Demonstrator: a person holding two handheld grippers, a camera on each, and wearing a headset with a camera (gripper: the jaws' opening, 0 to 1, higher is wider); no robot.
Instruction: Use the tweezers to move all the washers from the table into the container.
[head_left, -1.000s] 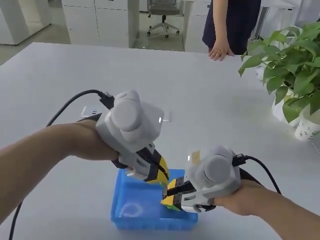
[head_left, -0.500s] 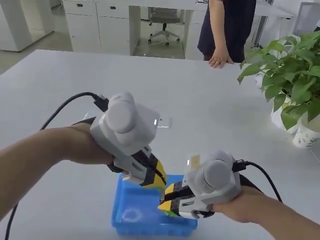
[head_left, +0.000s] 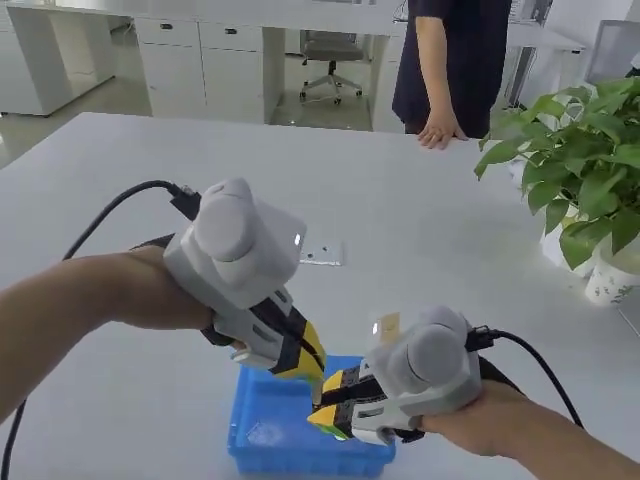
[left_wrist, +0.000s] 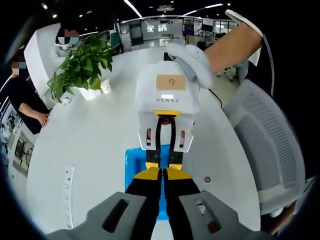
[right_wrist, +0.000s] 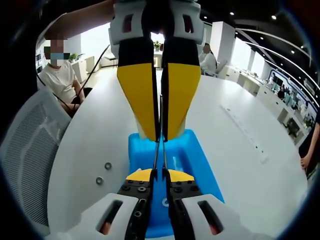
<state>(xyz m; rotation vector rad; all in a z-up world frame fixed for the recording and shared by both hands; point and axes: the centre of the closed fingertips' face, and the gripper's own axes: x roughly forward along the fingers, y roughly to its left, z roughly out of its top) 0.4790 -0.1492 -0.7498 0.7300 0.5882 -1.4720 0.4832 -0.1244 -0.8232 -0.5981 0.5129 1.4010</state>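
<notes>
Over the blue container (head_left: 262, 445) my two grippers meet tip to tip. The left gripper (head_left: 305, 368) comes in from the upper left, the right gripper (head_left: 322, 410) from the lower right. In the right gripper view thin metal tweezers (right_wrist: 159, 149) run from the left gripper's yellow jaws down into the right gripper (right_wrist: 160, 175), and both pairs of jaws are pressed together on them. Two washers (right_wrist: 107, 165) lie on the white table beside the container (right_wrist: 187, 150). The left gripper (left_wrist: 162, 173) faces the right gripper's jaws over the container (left_wrist: 132, 167), with one washer (left_wrist: 207, 179) on the table nearby.
A potted plant (head_left: 585, 160) stands at the table's right edge. A person stands at the far edge with a hand (head_left: 440, 130) on the table. A flush socket plate (head_left: 320, 254) and a small tag (head_left: 388, 323) lie beyond the container. A black cable (head_left: 110, 215) trails left.
The head camera has tilted, shifting the whole picture. Both grippers stay tip to tip over the container, sitting slightly lower and further left in the picture.
</notes>
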